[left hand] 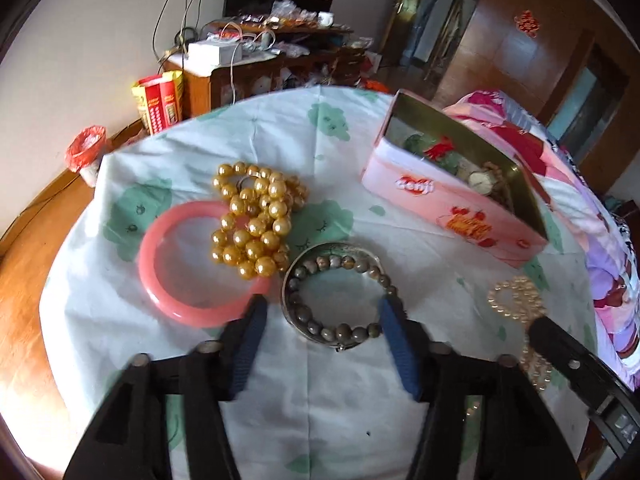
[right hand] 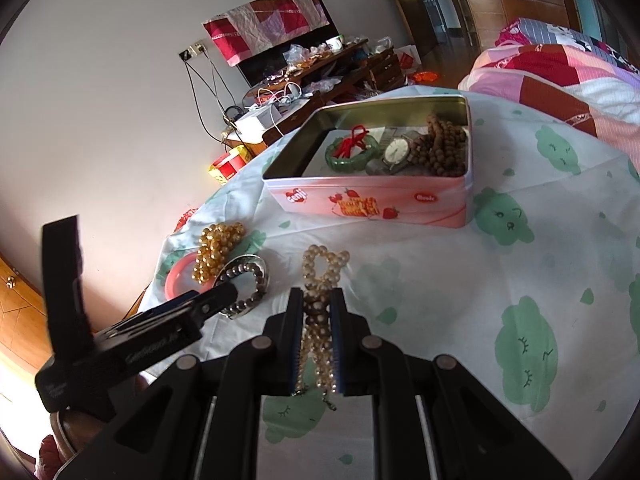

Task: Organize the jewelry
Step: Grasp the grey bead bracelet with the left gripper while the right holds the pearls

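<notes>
Jaws clamp pearl strand (right hand: 320, 320) (left's parted).

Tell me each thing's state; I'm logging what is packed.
Tin: lid off, partly filled.
Pale pearl strand: clamped in right gripper.
Left gripper: open around grey bead bracelet.
Pink bangle: on cloth.
Gold beads: heaped, overlapping pink bangle.
</notes>
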{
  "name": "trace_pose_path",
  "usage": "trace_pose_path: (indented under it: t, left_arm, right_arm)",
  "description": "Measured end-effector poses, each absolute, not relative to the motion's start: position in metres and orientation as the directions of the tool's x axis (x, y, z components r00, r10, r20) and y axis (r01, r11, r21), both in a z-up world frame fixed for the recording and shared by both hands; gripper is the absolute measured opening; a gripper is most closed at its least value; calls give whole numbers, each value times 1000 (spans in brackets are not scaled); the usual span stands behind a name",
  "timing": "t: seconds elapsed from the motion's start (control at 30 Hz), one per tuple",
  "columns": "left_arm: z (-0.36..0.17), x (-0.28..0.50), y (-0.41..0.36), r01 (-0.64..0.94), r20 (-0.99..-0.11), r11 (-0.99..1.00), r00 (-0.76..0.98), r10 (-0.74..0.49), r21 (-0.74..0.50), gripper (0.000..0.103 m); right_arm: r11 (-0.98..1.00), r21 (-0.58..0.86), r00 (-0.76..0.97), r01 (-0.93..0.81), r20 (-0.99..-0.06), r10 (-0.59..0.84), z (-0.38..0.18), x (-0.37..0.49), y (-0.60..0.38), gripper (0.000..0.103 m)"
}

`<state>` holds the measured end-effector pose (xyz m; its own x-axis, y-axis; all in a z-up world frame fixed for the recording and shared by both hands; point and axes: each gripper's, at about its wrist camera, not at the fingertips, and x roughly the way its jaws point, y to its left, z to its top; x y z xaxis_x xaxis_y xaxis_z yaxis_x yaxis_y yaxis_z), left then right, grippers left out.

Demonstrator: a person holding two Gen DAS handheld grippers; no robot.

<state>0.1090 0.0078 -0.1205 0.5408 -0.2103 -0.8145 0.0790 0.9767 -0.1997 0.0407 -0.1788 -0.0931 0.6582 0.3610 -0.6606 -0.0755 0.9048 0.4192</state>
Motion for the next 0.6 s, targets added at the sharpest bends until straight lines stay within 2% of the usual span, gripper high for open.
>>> trace_pose_path:
  t: [0.03, 0.17, 0.3, 0.33, 0.6]
  left_arm:
    - [-119, 107, 6, 84, -808, 982, 558, -188, -170, 35]
    - [-120, 104, 4, 134, -819, 986, 552, -158, -100, 15]
    - [-113, 93, 11, 181, -793, 976, 573, -204, -121, 8]
    - [-109, 90, 11, 191, -784, 976, 588, -200, -106, 2]
    - [-88, 79, 18, 241, -718, 963, 649, -251, -118, 2]
  right_arm:
    - [905, 419, 659, -73, -661, 359, -93, 41, -180, 16]
    - [906, 418, 668, -63, -657, 349, -91, 40, -185, 16]
    - [902, 428, 666, -53, -658, 351, -92, 41, -187, 16]
    - [901, 431, 664, -53, -658, 354, -93, 41, -187, 16]
    - [904, 423, 671, -62, -653, 351, -87, 37, -182, 16]
